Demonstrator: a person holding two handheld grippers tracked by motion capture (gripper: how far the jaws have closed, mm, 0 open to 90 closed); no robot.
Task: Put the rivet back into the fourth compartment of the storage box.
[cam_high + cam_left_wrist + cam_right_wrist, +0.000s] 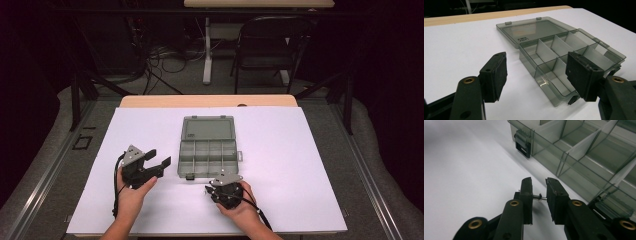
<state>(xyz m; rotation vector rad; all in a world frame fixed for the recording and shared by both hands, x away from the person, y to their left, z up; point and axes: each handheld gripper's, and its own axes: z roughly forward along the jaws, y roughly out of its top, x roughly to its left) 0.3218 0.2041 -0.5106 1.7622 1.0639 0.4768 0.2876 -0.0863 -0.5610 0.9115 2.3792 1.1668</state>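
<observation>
A small metal screw (539, 197) sits crosswise between the jaws of the right hand-held gripper (539, 195). The jaws are narrow and hold it by its two ends, just above the white sheet (461, 182). The screw is thin and shiny, with a small washer-like ring near one end; more detail is too small to tell.

Just beside this gripper is the front wall of the box (579, 157), a smoky grey, see-through plastic organiser. In the right gripper view a black latch (522, 148) shows on the front wall, and clear dividers split the box into compartments.

In the high view the box (208, 159) lies open in the middle of the sheet, with its lid (208, 128) folded flat away from the person. The right hand-held gripper (223, 192) is near the box's front right corner, held by the right hand (242, 207).

The left hand-held gripper (159, 159) is at the left of the box and apart from it, in the left hand (131, 192). Its jaws stand wide and hold nothing. In the left gripper view they frame the box (564, 65).

On the lid (534, 28) there is a short embossed marking (522, 39) near the hinge edge, but its letters cannot be read.

The sheet covers most of the tabletop (207, 100), whose wooden edge shows at the far side. Behind it a dark folding chair (270, 45) stands on the floor.
</observation>
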